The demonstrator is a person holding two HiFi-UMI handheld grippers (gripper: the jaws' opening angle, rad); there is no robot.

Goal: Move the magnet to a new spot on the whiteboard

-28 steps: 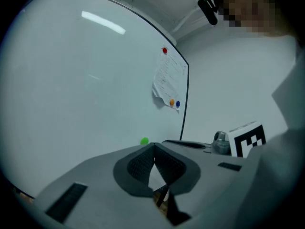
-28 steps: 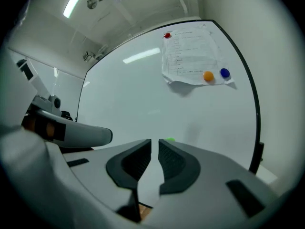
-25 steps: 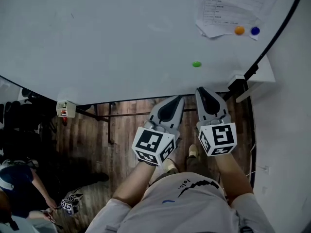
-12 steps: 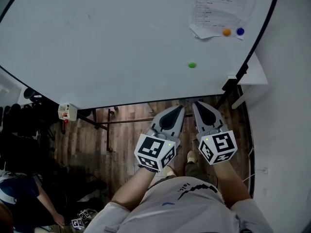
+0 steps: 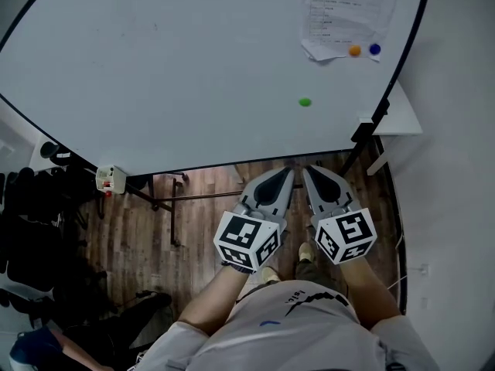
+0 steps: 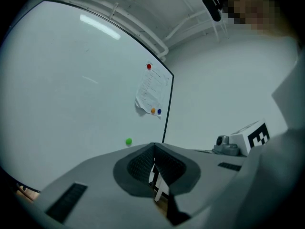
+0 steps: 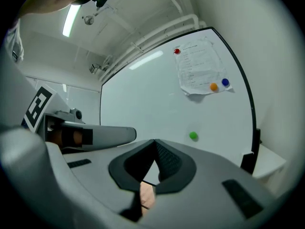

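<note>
Risks:
- small round green magnet [image 5: 305,102] knocked off or slid along white whiteboard [image 5: 170,68] if met with jaws not parted
- orange round magnet [image 5: 354,51] or blue round magnet [image 5: 375,49] taken by mistake, printed paper sheet [image 5: 344,10] loosened

Left gripper [image 5: 285,175]: jaws pressed together, nothing held. Right gripper [image 5: 309,173]: same.

Green magnet seated on board's lower right, well apart from both jaws, ahead of the tips, nearer right gripper.

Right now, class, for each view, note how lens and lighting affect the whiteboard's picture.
Head view: even light, the whiteboard edge bows. Left gripper view: fisheye, dark corners, a lamp's reflection streaks the board. Right gripper view: same bulge, ceiling lamp glaring top left.
</note>
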